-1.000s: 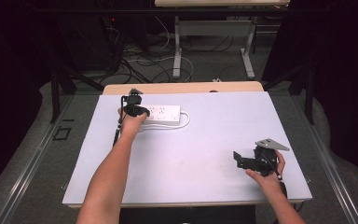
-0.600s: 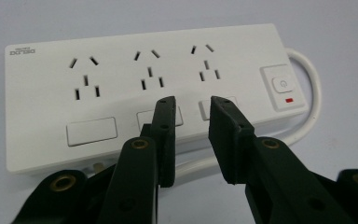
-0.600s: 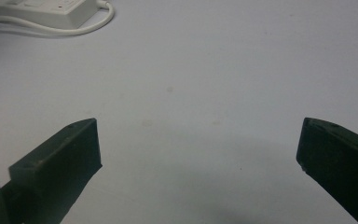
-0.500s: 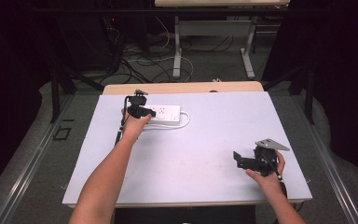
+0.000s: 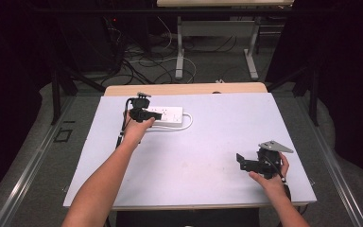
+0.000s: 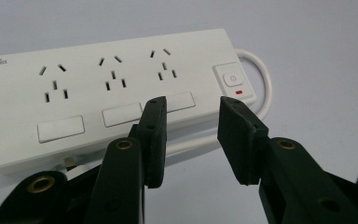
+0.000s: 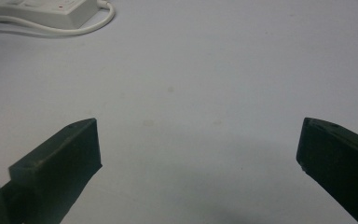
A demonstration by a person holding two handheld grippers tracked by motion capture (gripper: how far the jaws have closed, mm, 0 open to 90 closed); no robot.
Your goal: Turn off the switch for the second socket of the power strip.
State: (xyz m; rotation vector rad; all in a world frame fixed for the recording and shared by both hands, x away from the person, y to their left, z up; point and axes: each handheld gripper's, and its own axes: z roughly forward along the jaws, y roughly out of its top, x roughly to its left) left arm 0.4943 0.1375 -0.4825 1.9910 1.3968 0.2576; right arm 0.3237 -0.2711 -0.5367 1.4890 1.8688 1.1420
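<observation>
Left hand-held gripper (image 6: pixel 191 140), jaws just opening and empty, poised beside the white power strip (image 6: pixel 107 93) at the tabletop's (image 5: pixel 208 156) far left, where a careless advance could nudge its switch (image 6: pixel 232 78); right hand-held gripper (image 7: pixel 198 158) wide open, empty.

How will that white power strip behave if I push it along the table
The power strip looks like a rigid, flat plastic block, so it should probably slide rather than tip or roll. Its smooth casing may be slippery. The looped white cord seems flexible and will likely trail and drag behind.
</observation>
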